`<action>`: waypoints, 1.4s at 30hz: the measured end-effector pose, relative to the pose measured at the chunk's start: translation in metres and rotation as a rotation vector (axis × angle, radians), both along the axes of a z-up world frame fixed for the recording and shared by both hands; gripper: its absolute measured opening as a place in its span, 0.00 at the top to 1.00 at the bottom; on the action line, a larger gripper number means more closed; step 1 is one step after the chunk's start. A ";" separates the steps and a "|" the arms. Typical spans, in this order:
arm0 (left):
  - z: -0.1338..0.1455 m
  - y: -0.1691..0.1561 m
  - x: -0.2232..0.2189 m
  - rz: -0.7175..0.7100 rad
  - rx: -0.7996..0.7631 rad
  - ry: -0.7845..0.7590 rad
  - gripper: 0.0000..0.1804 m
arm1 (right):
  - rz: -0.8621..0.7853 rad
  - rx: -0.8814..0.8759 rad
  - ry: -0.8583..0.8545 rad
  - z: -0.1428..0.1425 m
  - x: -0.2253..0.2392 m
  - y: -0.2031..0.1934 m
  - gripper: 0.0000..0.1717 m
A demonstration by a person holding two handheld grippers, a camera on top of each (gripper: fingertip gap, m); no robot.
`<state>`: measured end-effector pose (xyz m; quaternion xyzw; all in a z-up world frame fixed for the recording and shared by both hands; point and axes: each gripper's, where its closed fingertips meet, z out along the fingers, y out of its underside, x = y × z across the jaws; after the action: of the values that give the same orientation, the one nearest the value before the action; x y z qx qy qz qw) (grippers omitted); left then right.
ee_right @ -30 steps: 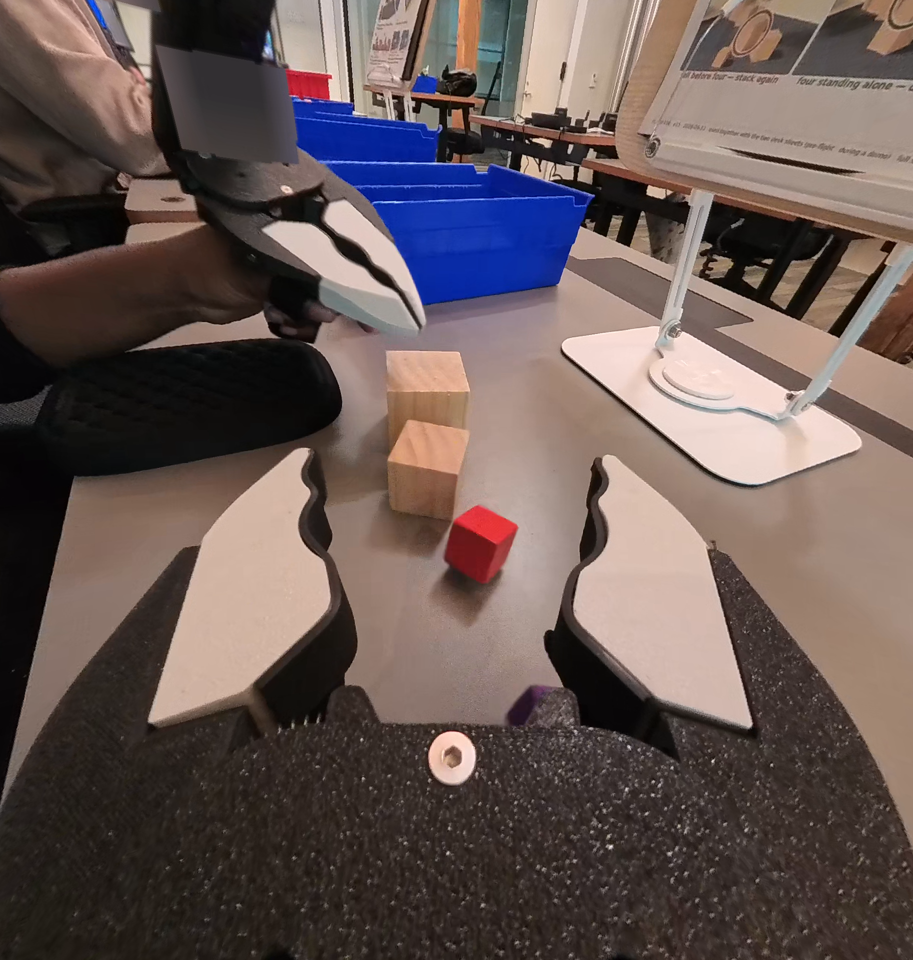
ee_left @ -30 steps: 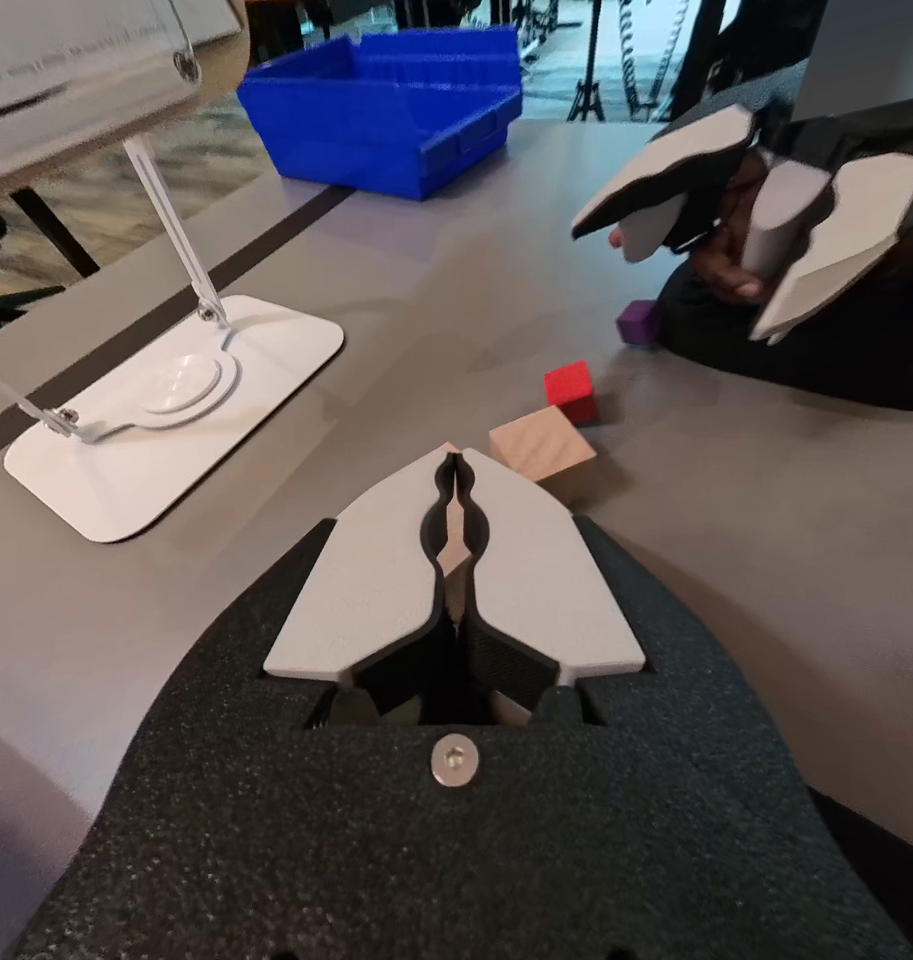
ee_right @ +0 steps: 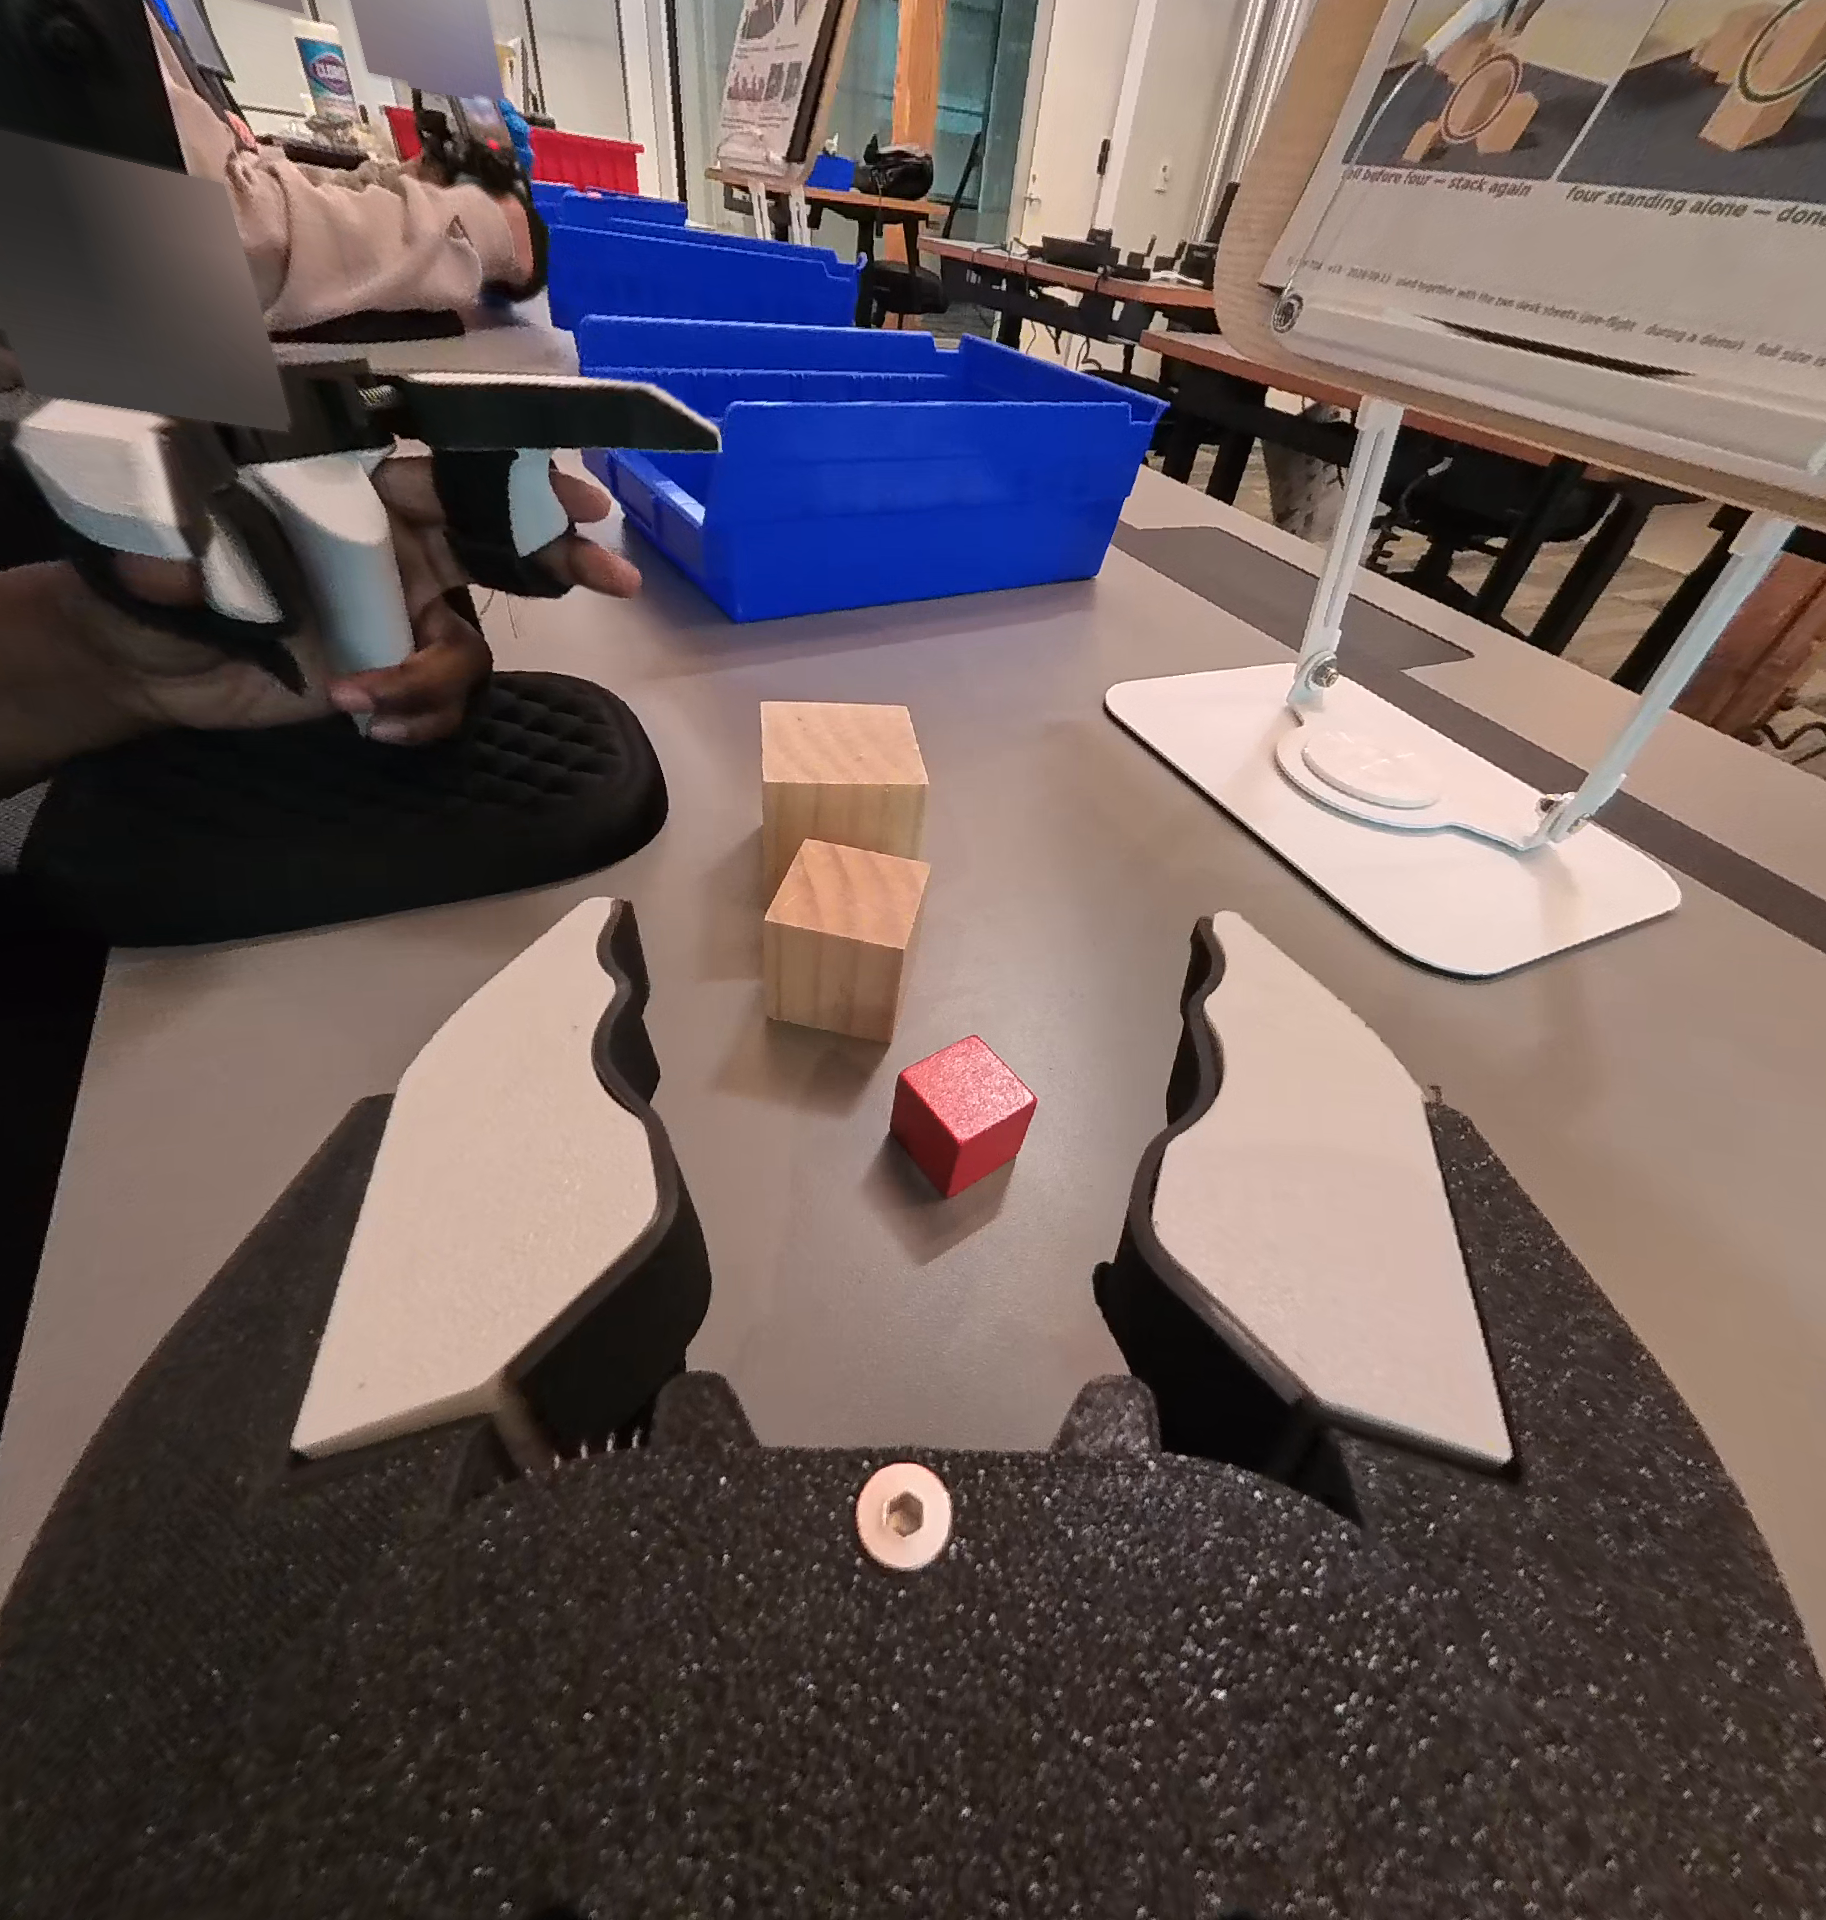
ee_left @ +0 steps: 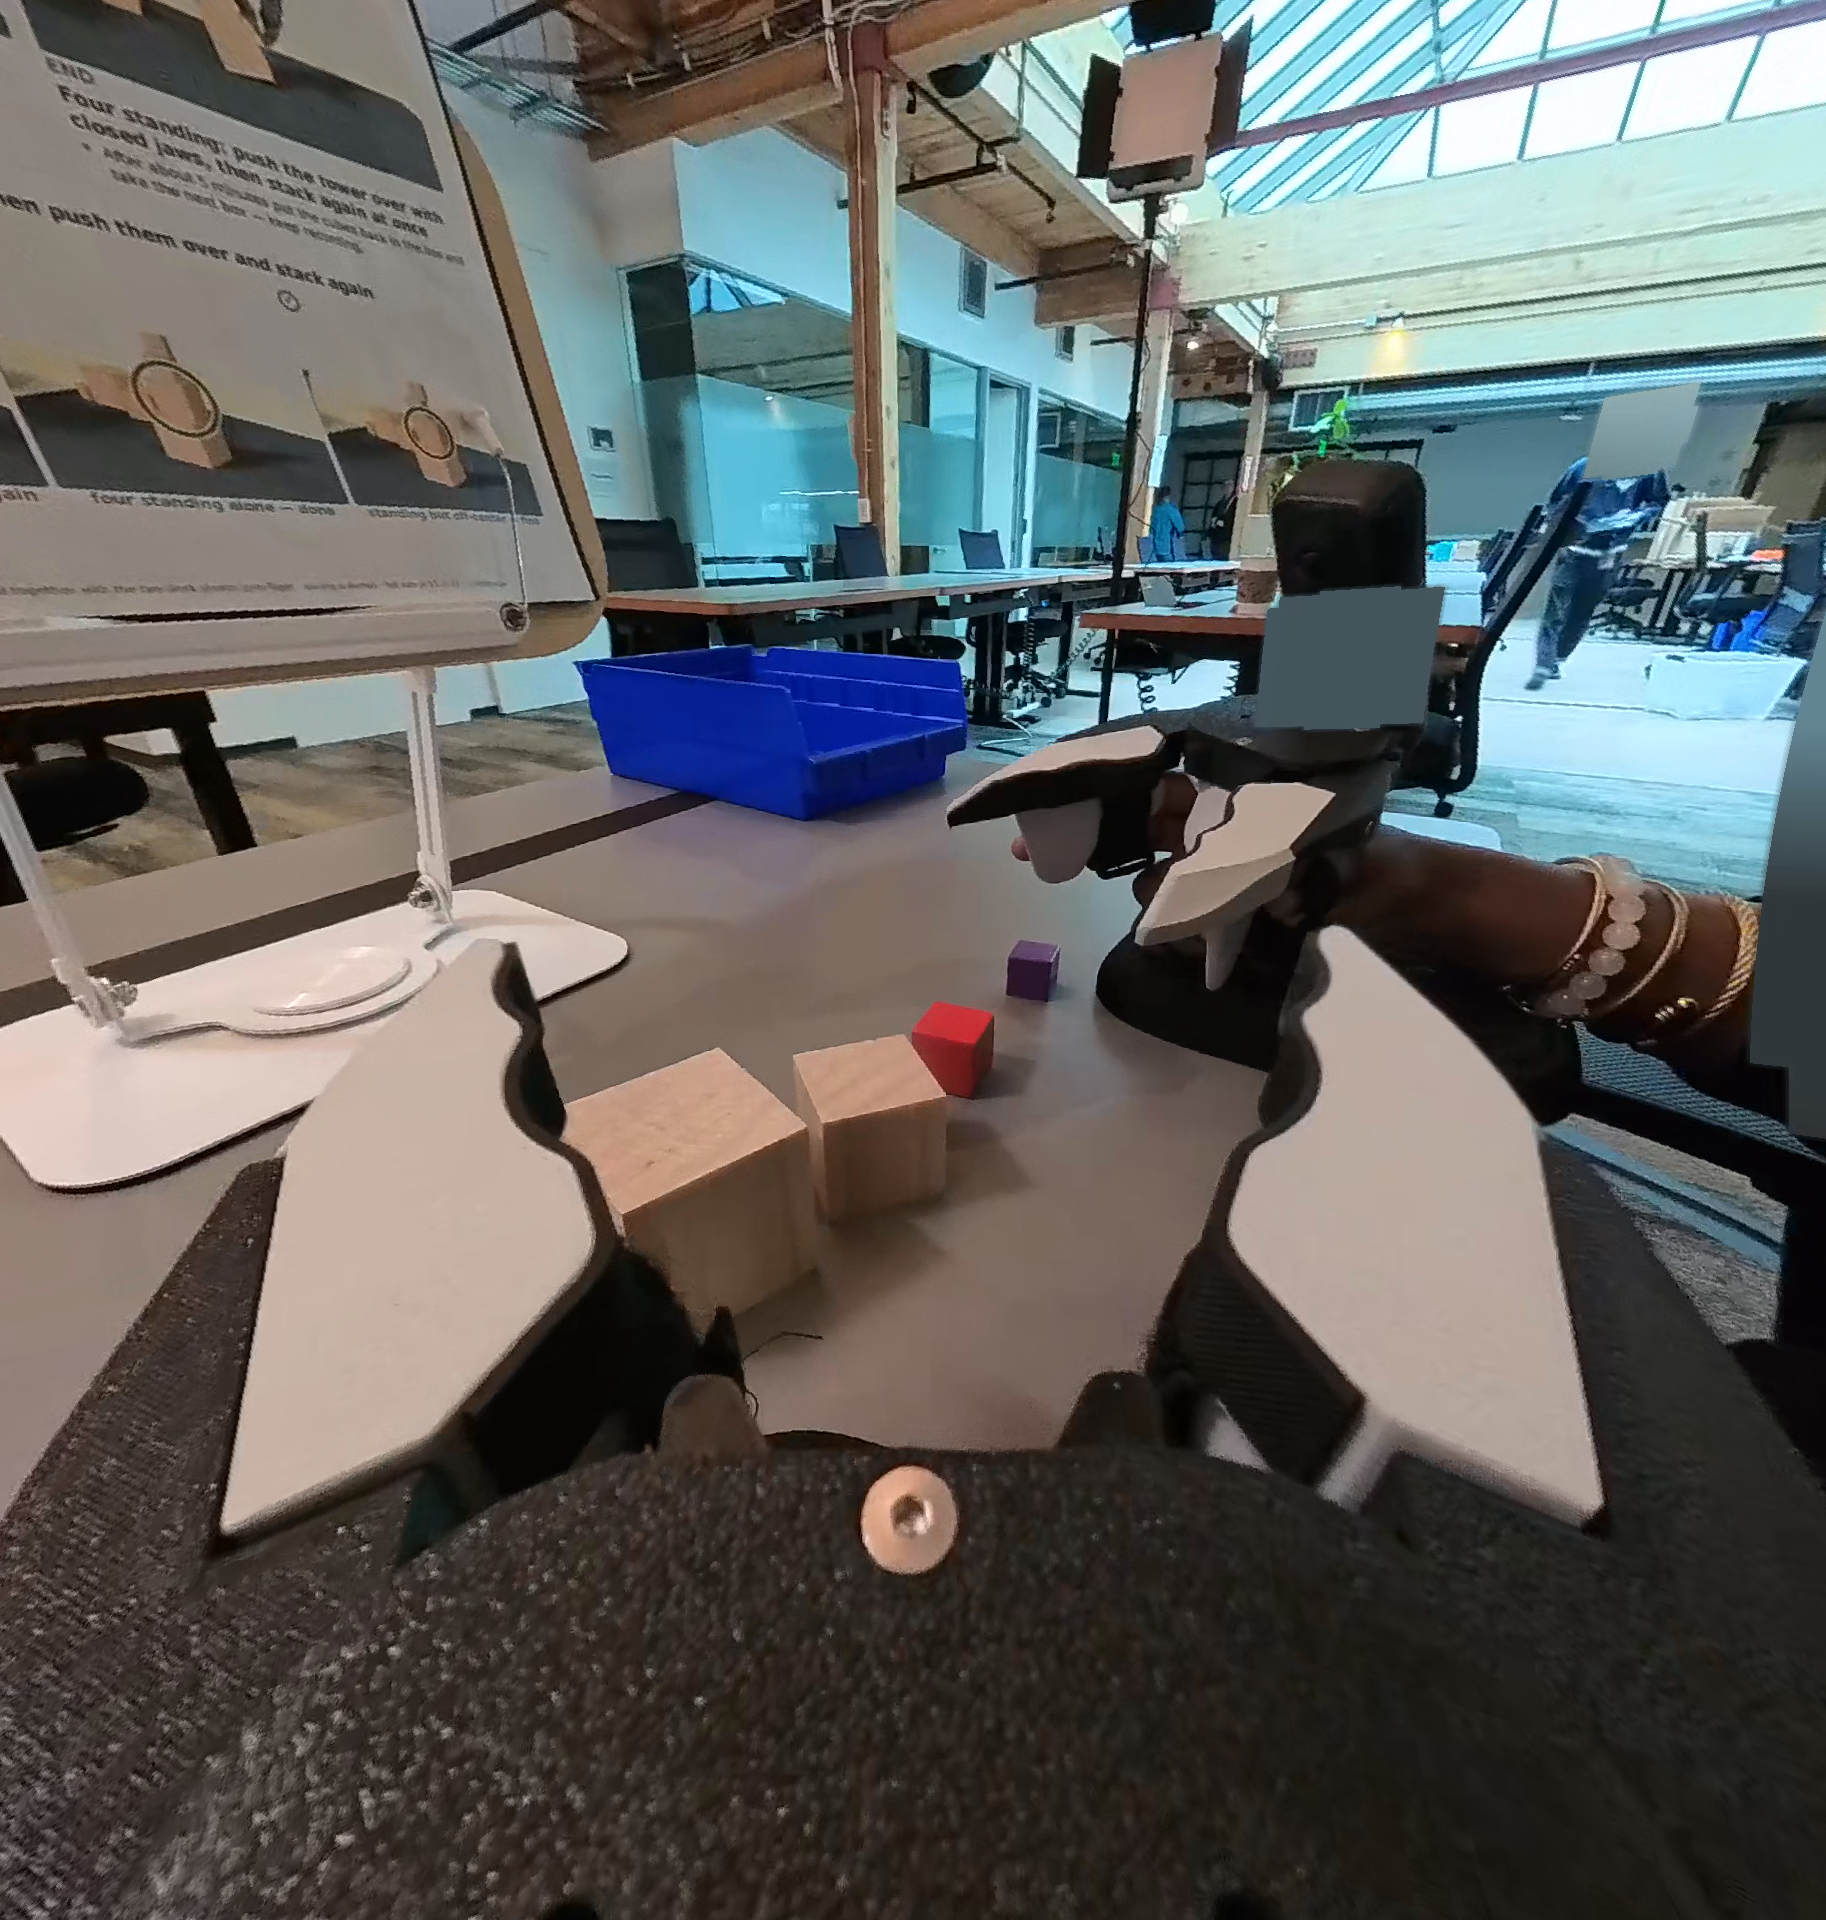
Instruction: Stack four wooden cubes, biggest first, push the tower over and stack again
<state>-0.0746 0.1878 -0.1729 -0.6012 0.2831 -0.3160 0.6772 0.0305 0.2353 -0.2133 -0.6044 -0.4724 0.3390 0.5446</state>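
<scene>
Both grippers now stand apart and empty: the left gripper (ee_left: 904, 1049), shut a second ago, has spread wide above the larger wooden cube (ee_left: 696, 1164), the right gripper (ee_right: 914, 997) open near the red cube (ee_right: 961, 1112)

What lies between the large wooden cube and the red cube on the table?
The smaller wooden cube sits between the large wooden cube and the red cube; both wrist views show it.
</scene>
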 end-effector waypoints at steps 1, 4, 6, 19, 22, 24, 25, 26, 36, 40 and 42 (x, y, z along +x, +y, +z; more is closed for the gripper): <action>-0.001 0.001 0.000 0.010 -0.003 0.004 0.28 | 0.000 0.002 0.001 0.000 0.000 0.000 0.43; -0.003 0.002 0.001 0.007 -0.011 0.012 0.35 | -0.002 0.004 -0.008 -0.001 0.000 0.000 0.43; -0.003 0.000 0.002 -0.004 -0.001 0.015 0.42 | -0.010 0.010 -0.013 -0.001 0.000 0.000 0.48; -0.010 -0.002 0.010 0.003 0.019 0.094 0.47 | 0.008 0.056 -0.030 -0.002 -0.002 -0.005 0.62; -0.009 -0.003 0.010 0.008 0.031 0.094 0.48 | 0.010 0.064 -0.036 -0.003 -0.003 -0.006 0.63; -0.009 -0.004 0.010 0.003 0.038 0.095 0.50 | 0.014 0.072 -0.038 -0.003 -0.003 -0.007 0.66; -0.009 -0.005 0.010 0.000 0.039 0.095 0.51 | 0.016 0.076 -0.039 -0.003 -0.003 -0.007 0.68; -0.009 -0.005 0.010 -0.002 0.038 0.095 0.51 | 0.018 0.081 -0.038 -0.002 -0.003 -0.008 0.70; -0.004 -0.014 0.008 -0.100 0.017 0.030 0.97 | 0.078 0.087 -0.017 0.001 -0.003 -0.017 1.00; -0.009 -0.015 0.013 -0.108 0.006 0.071 1.00 | 0.086 0.063 0.001 0.002 -0.002 -0.016 1.00; -0.011 -0.015 0.015 -0.093 0.013 0.106 1.00 | 0.077 0.061 0.011 0.003 -0.001 -0.015 1.00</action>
<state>-0.0592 0.1732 -0.1843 -0.5989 0.3483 -0.3127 0.6498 0.0293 0.2204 -0.2098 -0.5670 -0.5024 0.3488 0.5518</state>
